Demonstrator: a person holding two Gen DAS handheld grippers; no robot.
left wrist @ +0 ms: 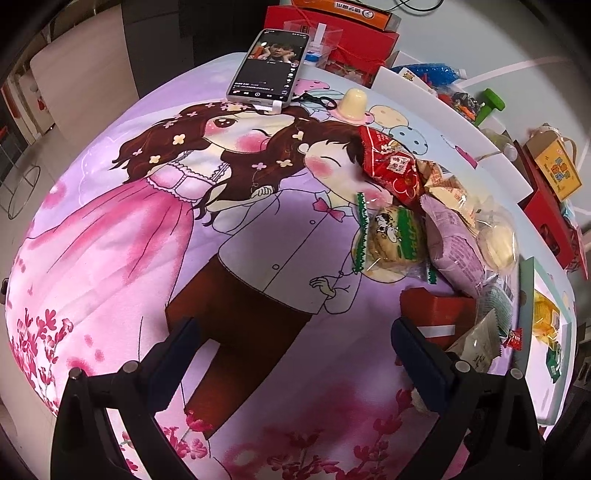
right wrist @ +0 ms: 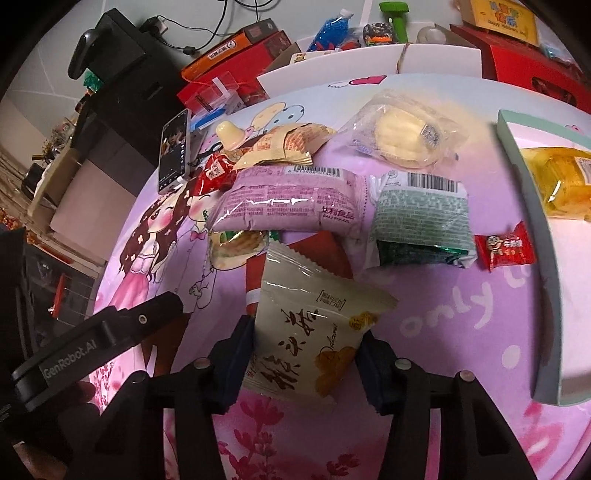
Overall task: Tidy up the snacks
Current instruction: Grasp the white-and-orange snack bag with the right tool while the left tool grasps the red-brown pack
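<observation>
My right gripper (right wrist: 303, 358) is shut on a cream snack packet (right wrist: 310, 332) with dark calligraphy, held above the pink cartoon cloth. Beyond it lie a purple packet (right wrist: 291, 203), a green-and-white packet (right wrist: 421, 221), a clear bag with a pale bun (right wrist: 402, 133), beige cracker packs (right wrist: 284, 147), a small red candy (right wrist: 504, 245) and a red packet (right wrist: 214, 173). A pale green tray (right wrist: 546, 258) at right holds a yellow packet (right wrist: 561, 177). My left gripper (left wrist: 295, 354) is open and empty over the cloth, left of the snack pile (left wrist: 424, 221).
A phone (left wrist: 269, 66) with its screen on lies at the far side of the cloth, next to black scissors (left wrist: 317, 100) and a cream jelly cup (left wrist: 354, 103). Red and orange boxes (left wrist: 332, 33) stand behind. A red box (left wrist: 436, 314) lies under the snacks.
</observation>
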